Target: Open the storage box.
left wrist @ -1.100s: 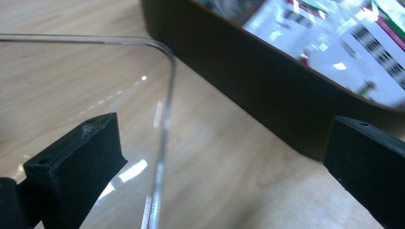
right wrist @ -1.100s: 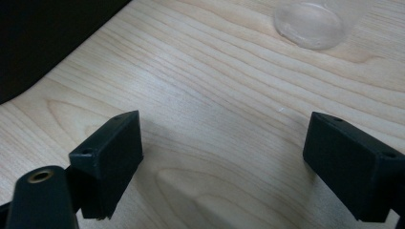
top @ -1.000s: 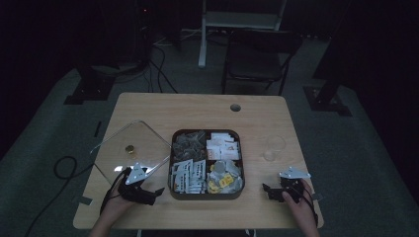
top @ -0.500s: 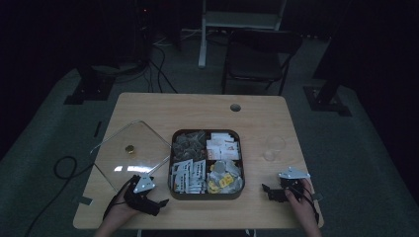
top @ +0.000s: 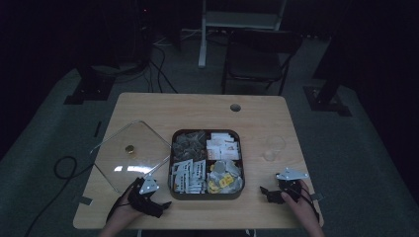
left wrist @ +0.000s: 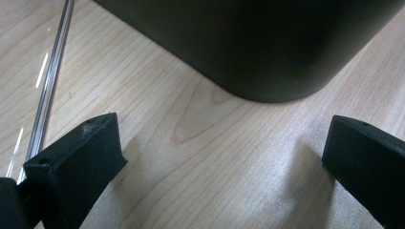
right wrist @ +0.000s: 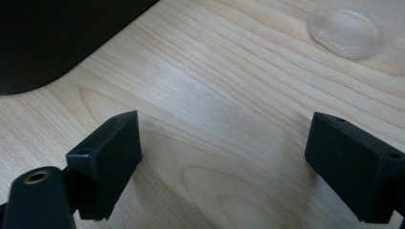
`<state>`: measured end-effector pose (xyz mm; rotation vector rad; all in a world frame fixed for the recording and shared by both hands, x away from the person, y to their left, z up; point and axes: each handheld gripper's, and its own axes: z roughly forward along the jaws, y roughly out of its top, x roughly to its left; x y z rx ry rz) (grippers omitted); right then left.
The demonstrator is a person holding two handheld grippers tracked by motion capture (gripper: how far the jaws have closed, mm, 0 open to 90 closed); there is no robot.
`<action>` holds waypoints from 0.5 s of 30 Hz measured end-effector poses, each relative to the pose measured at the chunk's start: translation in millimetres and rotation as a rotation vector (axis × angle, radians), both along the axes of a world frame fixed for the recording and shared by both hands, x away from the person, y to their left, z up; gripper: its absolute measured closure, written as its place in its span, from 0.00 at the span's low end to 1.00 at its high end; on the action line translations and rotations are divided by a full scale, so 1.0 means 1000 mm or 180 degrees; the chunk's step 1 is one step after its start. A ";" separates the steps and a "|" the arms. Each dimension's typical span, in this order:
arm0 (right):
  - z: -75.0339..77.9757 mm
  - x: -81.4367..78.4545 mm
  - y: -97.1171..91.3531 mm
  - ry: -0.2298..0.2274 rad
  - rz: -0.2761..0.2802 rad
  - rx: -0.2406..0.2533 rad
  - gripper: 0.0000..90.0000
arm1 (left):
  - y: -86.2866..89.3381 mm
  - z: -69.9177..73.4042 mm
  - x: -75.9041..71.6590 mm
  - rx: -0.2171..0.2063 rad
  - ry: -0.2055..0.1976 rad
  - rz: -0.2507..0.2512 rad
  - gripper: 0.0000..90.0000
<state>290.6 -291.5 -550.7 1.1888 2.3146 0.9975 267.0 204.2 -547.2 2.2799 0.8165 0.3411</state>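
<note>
High view: a dark square tray (top: 206,197) sits on the wooden table (top: 197,111), a little nearer the person's edge than the far one, its sides parallel to the table's. It has no clear long axis. Four compartments: dark packets in the far left, white sachets in the far right, white-and-dark packets in the near left, yellow-and-clear pieces in the near right. A clear square lid (top: 129,153) with a small brass knob lies to the tray's left, turned corner-on, one corner near the tray's left wall. A clear cup (top: 273,146) lies on the table right of the tray, apart from it. The left gripper (top: 160,205) rests on the table by the tray's near-left corner, pointing toward it; the right gripper (top: 266,193) rests right of the tray's near-right corner, pointing left toward it. A chair stands beyond the table.

Left gripper view: the jaws stand wide apart with bare wood between them. The tray's rounded corner (left wrist: 267,57) lies just ahead, untouched. The lid's edge (left wrist: 50,81) runs along the left.

Right gripper view: the jaws are spread wide over bare table, holding nothing. The tray's corner (right wrist: 52,43) is at upper left, the cup (right wrist: 351,28) at upper right, both clear of the jaws.
</note>
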 end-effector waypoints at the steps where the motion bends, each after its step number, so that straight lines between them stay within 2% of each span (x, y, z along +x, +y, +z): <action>1: 0.000 0.000 0.000 0.0000 0.0000 0.0000 0.13 | 0.000 0.000 0.000 0.0001 -0.0001 -0.0001 0.01; 15: 0.000 0.000 0.000 0.0000 -0.0007 0.0000 0.13 | 0.000 0.000 0.000 -0.0007 0.0003 0.0023 0.01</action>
